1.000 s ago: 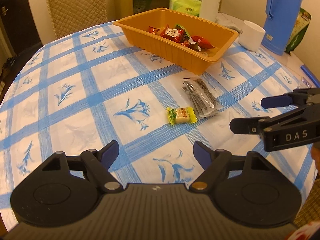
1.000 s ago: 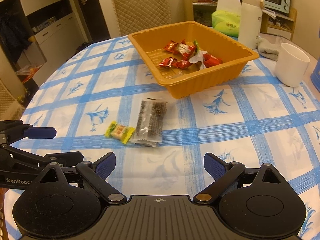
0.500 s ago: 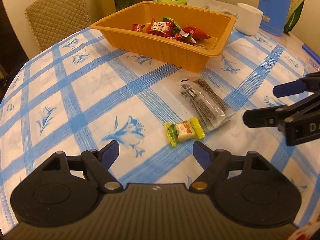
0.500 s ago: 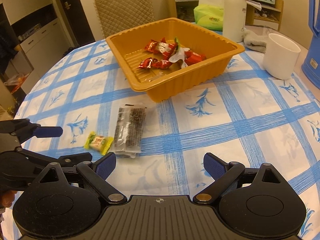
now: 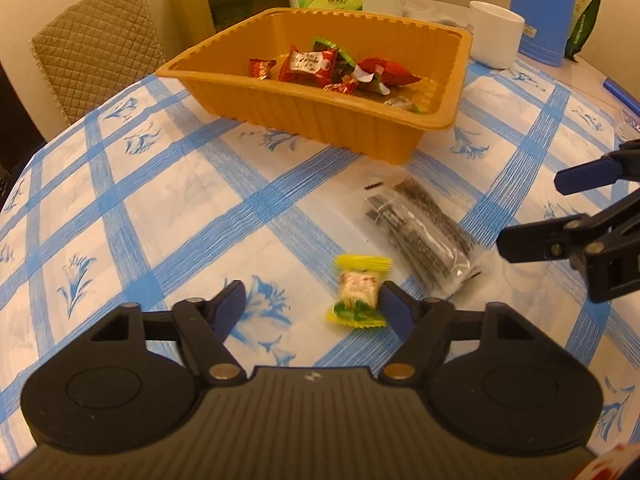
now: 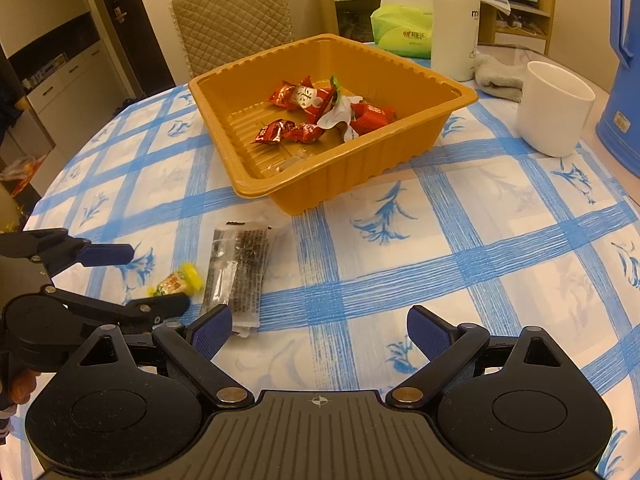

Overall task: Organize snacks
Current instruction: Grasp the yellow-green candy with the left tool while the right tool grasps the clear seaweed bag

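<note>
A small yellow-green wrapped candy (image 5: 358,291) lies on the blue-checked tablecloth, just inside my open left gripper (image 5: 312,307), close to its right finger. It also shows in the right wrist view (image 6: 176,282). A clear packet of dark sticks (image 5: 420,234) lies beside it, also in the right wrist view (image 6: 239,273). The orange tray (image 5: 304,110) behind holds several red wrapped snacks (image 5: 308,65); the tray also shows in the right wrist view (image 6: 400,148). My right gripper (image 6: 319,330) is open and empty, just right of the packet.
A white cup (image 6: 554,108), a blue jug (image 6: 622,64), a white bottle (image 6: 452,20), a grey cloth (image 6: 498,78) and a green tissue pack (image 6: 402,30) stand behind the tray. A quilted chair (image 6: 232,16) is at the table's far side.
My left gripper has moved forward and down, so the candy now lies between its fingers. My right gripper has moved closer to the packet and tray.
</note>
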The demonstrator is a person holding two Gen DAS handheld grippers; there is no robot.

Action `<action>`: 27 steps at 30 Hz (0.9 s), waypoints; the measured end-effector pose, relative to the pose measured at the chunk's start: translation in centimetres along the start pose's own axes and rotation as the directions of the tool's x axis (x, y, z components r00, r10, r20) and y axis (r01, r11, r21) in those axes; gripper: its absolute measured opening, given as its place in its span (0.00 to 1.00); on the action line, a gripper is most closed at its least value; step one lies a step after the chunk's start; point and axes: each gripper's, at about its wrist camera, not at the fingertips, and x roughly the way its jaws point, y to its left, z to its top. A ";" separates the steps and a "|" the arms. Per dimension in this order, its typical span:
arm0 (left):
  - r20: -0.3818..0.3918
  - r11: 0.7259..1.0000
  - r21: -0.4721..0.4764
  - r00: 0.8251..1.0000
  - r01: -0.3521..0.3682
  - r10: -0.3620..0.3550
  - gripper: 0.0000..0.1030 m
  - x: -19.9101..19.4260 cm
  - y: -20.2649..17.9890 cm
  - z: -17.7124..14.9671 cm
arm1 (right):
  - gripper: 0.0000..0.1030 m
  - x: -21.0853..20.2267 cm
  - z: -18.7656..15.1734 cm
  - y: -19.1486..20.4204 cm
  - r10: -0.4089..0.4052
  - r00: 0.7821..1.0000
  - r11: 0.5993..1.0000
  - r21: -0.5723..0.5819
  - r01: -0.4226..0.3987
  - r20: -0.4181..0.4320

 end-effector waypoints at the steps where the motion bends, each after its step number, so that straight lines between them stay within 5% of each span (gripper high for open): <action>1: 0.004 1.000 0.007 1.000 0.006 -0.006 0.61 0.0 -0.1 0.1 | 0.92 0.1 0.1 0.0 -0.002 1.000 1.000 0.000 0.002 0.000; 12: 0.006 0.998 0.015 0.998 0.068 -0.068 0.20 -0.2 -0.5 0.1 | 0.85 0.7 0.6 0.9 0.021 1.000 0.999 -0.027 -0.021 0.009; 17: -0.004 0.998 -0.034 0.999 0.044 -0.044 0.20 -0.8 0.8 -0.6 | 0.69 1.4 0.7 2.1 0.066 0.998 0.996 -0.067 -0.066 0.001; 27: -0.037 0.984 -0.170 0.999 -0.044 0.039 0.19 -2.2 4.7 -2.8 | 0.54 3.5 1.6 5.3 0.109 0.994 0.981 -0.164 -0.108 -0.002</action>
